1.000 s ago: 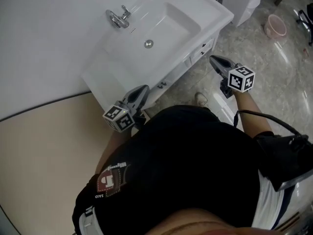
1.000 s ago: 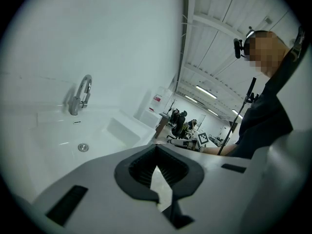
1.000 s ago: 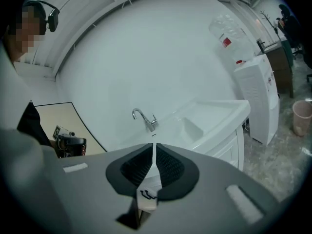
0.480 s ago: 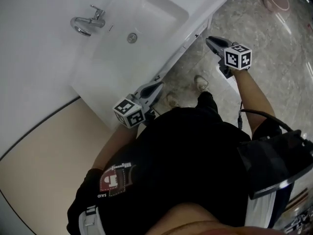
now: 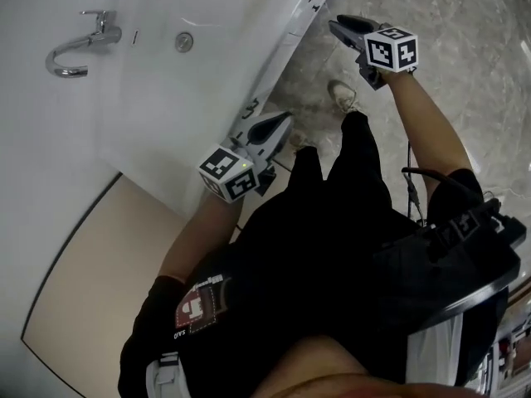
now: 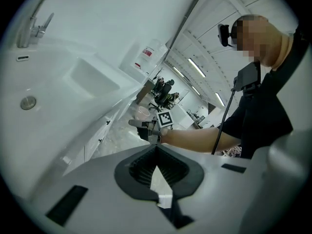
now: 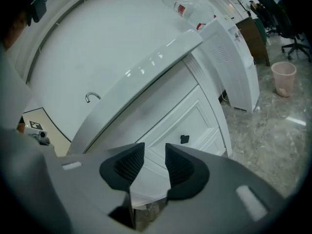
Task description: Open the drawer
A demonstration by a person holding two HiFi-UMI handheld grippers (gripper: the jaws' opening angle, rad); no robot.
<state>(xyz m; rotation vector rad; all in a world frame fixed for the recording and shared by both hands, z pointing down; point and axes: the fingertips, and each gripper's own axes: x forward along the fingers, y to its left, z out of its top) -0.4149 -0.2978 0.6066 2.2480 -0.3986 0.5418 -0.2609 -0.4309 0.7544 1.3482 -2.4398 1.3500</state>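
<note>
One drawer [image 7: 192, 123], its dark knob [image 7: 184, 139] facing me, sits shut in the white cabinet [image 7: 217, 138] under the sink [image 5: 158, 114]. It is just ahead of my right gripper [image 7: 155, 162], whose jaws have just been opening and stand apart, empty. My left gripper [image 6: 157, 149], jaws together on nothing, hangs beside the sink's front edge.

left tool [image 6: 156, 147]: jaws together, empty | sink [image 6: 58, 99]: left | right tool [image 6: 141, 129]: ahead
</note>
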